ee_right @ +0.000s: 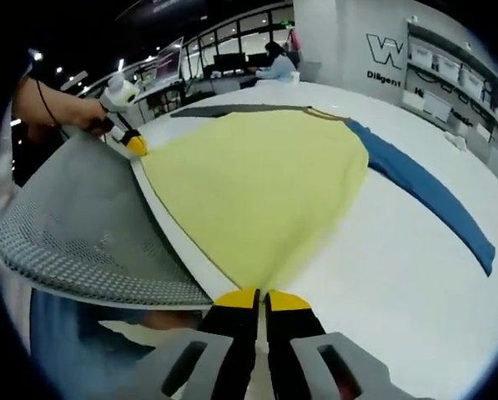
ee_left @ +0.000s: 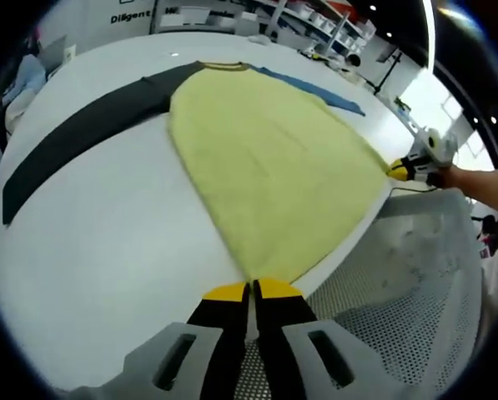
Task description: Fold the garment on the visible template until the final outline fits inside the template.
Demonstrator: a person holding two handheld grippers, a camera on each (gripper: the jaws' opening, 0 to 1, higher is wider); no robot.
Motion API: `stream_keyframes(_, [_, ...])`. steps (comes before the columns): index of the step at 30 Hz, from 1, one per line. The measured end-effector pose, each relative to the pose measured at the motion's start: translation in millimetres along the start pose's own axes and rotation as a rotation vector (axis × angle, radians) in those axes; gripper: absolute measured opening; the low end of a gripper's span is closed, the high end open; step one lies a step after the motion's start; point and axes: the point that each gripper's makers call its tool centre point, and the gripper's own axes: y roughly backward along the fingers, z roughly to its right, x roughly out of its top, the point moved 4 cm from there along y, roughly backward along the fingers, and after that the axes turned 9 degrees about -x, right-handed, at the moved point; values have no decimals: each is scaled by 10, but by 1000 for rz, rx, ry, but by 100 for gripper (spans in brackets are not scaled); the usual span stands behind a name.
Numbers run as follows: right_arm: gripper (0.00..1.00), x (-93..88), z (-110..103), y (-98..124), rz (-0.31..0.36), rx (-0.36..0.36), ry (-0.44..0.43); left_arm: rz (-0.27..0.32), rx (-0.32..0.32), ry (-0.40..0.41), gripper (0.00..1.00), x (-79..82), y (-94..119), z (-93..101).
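On a white table (ee_left: 107, 225), yellow shirt (ee_left: 265, 167) spread flat, dark sleeve (ee_left: 82, 133), blue sleeve (ee_right: 432, 196), left gripper (ee_left: 250, 290) and right gripper (ee_right: 261, 298) each clamped on a hem corner, mesh chair (ee_right: 82, 225) beside.

From my left gripper view, I read the word "Diligent" (ee_left: 130, 17) in dark letters on the white wall beyond the far edge of the table; further characters beside it are cut off and too blurred to read. From my right gripper view, I read a large dark "W" (ee_right: 385, 50) on the white wall at the upper right, with "Diligent" (ee_right: 384, 77) in smaller dark letters directly beneath it, the line running on to the right past what I can read. I can read no other label, number or brand.
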Motion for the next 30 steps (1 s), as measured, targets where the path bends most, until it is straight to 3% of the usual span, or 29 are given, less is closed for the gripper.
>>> stream_keyframes(3, [0, 24, 1, 30, 10, 9, 1, -1, 0, 6, 3, -2, 4, 3])
stream_keyframes(10, [0, -36, 9, 56, -44, 44, 29, 7, 22, -2, 5, 21, 65, -18])
stream_keyframes(12, [1, 3, 58, 89, -11, 12, 52, 37, 38, 0, 8, 67, 107, -50])
stream_keyframes(14, [12, 27, 100, 114, 7, 6, 33, 57, 54, -3, 11, 109, 166, -84])
stream_keyframes(17, [9, 46, 157, 141, 16, -12, 38, 93, 57, -10, 14, 186, 223, -103])
stream_keyframes(24, [16, 140, 321, 149, 55, -60, 26, 166, 43, -76, 25, 363, 208, -13])
stream_keyframes(30, [21, 176, 657, 170, 83, -159, -44, 232, 26, -140, 40, 520, 138, 116])
